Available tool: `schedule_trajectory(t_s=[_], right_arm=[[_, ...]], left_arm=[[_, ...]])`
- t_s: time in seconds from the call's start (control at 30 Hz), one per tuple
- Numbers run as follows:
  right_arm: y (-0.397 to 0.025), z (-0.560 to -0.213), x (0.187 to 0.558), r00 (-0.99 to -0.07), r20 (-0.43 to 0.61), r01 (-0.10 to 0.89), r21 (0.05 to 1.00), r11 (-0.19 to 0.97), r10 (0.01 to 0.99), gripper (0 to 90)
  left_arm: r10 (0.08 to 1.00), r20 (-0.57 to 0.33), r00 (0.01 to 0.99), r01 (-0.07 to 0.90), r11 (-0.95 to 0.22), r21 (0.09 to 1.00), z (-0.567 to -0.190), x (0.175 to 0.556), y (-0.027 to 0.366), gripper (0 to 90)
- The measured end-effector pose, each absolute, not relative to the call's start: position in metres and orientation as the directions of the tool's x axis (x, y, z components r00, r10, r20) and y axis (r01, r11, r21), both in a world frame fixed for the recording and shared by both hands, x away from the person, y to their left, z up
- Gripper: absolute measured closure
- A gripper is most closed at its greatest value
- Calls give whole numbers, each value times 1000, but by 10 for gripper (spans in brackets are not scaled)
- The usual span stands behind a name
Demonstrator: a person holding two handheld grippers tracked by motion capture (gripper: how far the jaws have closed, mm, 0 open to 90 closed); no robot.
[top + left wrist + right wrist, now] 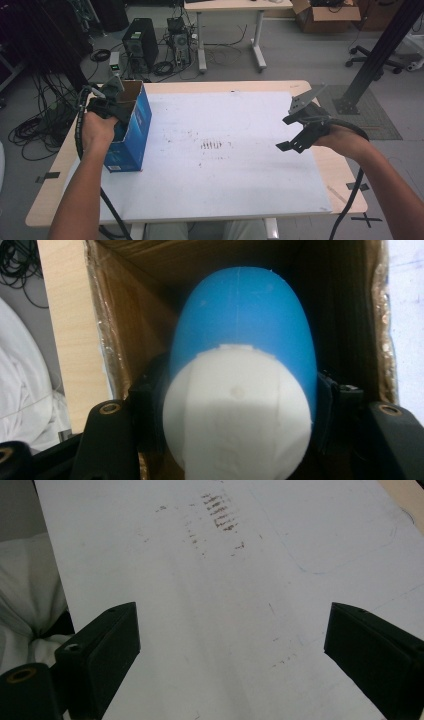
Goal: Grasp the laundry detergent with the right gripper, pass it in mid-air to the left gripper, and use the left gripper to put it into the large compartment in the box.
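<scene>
Two grippers are in your hands, and they are well apart. Your left gripper (117, 107) is at the open top of the blue box (131, 135), which stands upright near the left edge of the table (240, 86), on the left edge of the white sheet (225, 170) that covers most of the tabletop. In the left gripper view its jaws are pinching a blue-and-white egg-shaped object (242, 385) from both sides, the white end toward the camera and the blue end pointing down into the box between the brown cardboard inner walls (135, 315). From above you cannot see the egg-shaped object itself, since your left hand (97, 131) and the gripper cover the opening.

Your right gripper (299, 135) hangs above the right part of the white sheet, near the right edge of the table, with your right hand (345, 140) behind it. Its jaws are spread wide with nothing between them; in the right gripper view they frame bare sheet, with a patch of dark smudge marks (220, 512) farther off toward the middle of the sheet
</scene>
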State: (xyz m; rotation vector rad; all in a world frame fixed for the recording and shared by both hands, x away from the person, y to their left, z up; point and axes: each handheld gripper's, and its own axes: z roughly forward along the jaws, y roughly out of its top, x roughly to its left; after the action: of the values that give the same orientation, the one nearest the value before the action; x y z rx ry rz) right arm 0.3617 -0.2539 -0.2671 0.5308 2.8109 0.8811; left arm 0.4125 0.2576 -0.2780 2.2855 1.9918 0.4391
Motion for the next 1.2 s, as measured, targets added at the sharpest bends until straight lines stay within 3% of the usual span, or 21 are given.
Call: schedule_trajectory(t_s=[0.43,0.83,1.2], right_arm=[[-253,-271,360,-926,-28,292,575,764,375,73],[-254,-270,359,-926,-29,292,576,763,377,72],[-253,-264,354,-926,-40,283,582,762,375,72]], left_arm=[[981,132,140,956,-169,242,-279,415,259,365],[982,131,134,953,-164,255,-257,411,264,219],[979,141,149,940,-184,286,-223,399,265,168]])
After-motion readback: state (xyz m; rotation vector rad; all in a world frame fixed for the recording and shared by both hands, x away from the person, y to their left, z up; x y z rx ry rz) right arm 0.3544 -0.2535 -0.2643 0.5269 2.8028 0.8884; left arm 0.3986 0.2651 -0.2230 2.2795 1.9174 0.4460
